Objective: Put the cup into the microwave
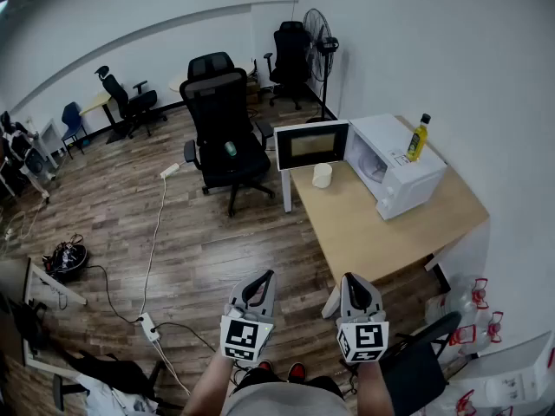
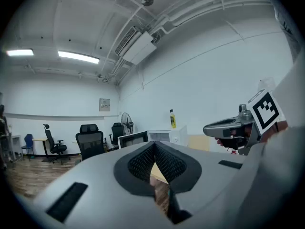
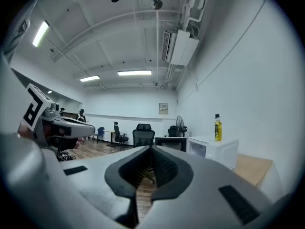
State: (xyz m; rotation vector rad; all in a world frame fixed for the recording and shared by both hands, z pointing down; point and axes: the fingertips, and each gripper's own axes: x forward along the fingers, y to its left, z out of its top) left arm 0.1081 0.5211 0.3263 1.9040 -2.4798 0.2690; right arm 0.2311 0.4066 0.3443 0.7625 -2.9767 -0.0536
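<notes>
Sitting on one table (image 1: 373, 232): one cup (image 1: 322, 175), one microwave (image 1: 408, 176) (door (image 1: 310, 145) open).

- The left gripper (image 1: 263, 277) is a grey moulded shell that narrows toward its tip. At its rear it carries a cube (image 1: 243, 339) with black-and-white square markers.
- The right gripper (image 1: 350, 278) has the same grey shell and its own marker cube (image 1: 362, 341).
- The fingers (image 2: 140, 163) are grey outside and lined with black ribbed pads set in a rounded dark hollow.
- Black rectangular slots (image 2: 66, 202) are cut into the grey housing on either side.
- The person wears red shoes (image 1: 297, 371) and a light grey garment (image 1: 277, 401).
</notes>
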